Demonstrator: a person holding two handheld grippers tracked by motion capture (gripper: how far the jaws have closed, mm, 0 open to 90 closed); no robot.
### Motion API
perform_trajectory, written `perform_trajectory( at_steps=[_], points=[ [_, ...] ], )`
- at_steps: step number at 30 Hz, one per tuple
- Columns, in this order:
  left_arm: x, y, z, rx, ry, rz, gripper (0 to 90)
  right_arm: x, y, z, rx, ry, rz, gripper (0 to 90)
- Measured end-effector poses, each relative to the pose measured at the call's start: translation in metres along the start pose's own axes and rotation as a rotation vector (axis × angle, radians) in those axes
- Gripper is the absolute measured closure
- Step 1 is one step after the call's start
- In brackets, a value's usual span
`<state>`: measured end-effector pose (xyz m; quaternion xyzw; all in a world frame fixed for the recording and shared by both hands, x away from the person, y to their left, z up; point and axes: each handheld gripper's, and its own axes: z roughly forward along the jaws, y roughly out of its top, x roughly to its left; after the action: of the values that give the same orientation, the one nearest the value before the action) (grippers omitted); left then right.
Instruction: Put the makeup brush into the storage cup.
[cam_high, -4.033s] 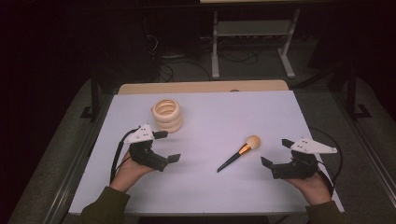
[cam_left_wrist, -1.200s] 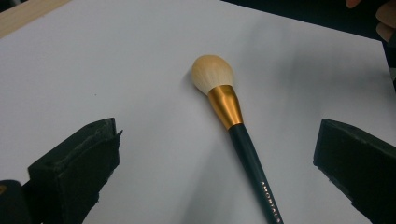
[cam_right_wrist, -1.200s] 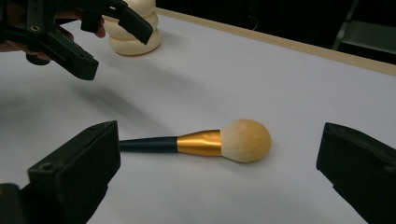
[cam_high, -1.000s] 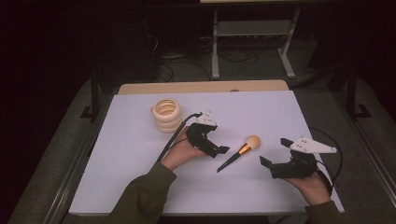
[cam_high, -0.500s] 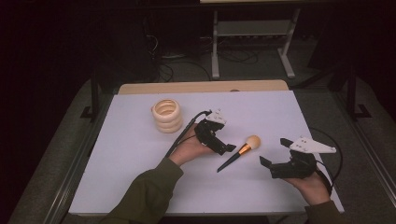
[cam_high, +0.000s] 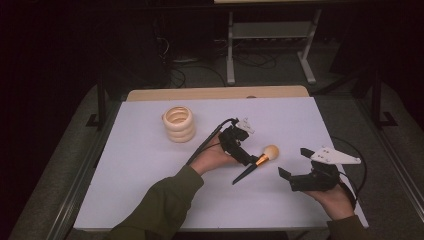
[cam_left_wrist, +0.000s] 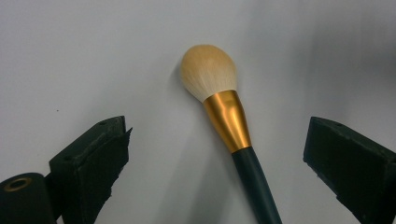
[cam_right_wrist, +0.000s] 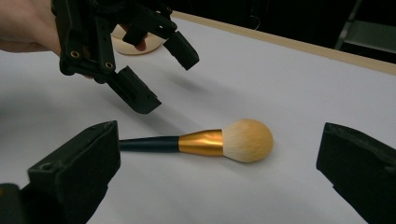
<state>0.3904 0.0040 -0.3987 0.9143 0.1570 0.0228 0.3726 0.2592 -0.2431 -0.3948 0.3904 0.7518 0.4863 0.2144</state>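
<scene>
A makeup brush (cam_high: 260, 162) with a cream tuft, gold ferrule and dark handle lies flat on the white table (cam_high: 150, 165), right of centre. My left gripper (cam_high: 248, 160) hovers just above it, open, with the ferrule (cam_left_wrist: 228, 119) between its spread jaws and nothing gripped. The left gripper view (cam_left_wrist: 219, 135) looks straight down on the brush (cam_left_wrist: 210, 74). My right gripper (cam_high: 292, 162) rests open near the front right, pointing at the brush (cam_right_wrist: 224, 141) from a short way off. From the right gripper (cam_right_wrist: 219, 140) the left gripper (cam_right_wrist: 168, 79) hangs above the handle.
A stack of pale wooden rings (cam_high: 179, 124) stands at the back left of the table, partly seen behind the left gripper as rings (cam_right_wrist: 135, 44). A wooden strip (cam_high: 215, 93) borders the far edge. A metal stand (cam_high: 270, 30) sits on the dark floor beyond.
My left gripper has travelled from the table's left side rightward to the brush and now hovers over its ferrule. The right gripper and the brush have not moved.
</scene>
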Motion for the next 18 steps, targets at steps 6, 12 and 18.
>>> perform_trajectory(
  at_steps=[6, 12, 18],
  points=[
    [-0.002, 0.004, 0.008, 0.038, -0.012, 0.005, 14.2, 0.0, 0.0, 0.0, -0.001, -0.001, 0.0, 0.0],
    [0.0, 0.007, 0.013, 0.075, -0.016, -0.003, 16.9, 0.0, 0.0, 0.001, 0.0, -0.001, 0.001, 0.0],
    [0.0, 0.011, 0.02, 0.103, -0.018, 0.003, 21.8, 0.0, 0.0, 0.001, 0.001, 0.0, 0.002, 0.0]
  ],
)
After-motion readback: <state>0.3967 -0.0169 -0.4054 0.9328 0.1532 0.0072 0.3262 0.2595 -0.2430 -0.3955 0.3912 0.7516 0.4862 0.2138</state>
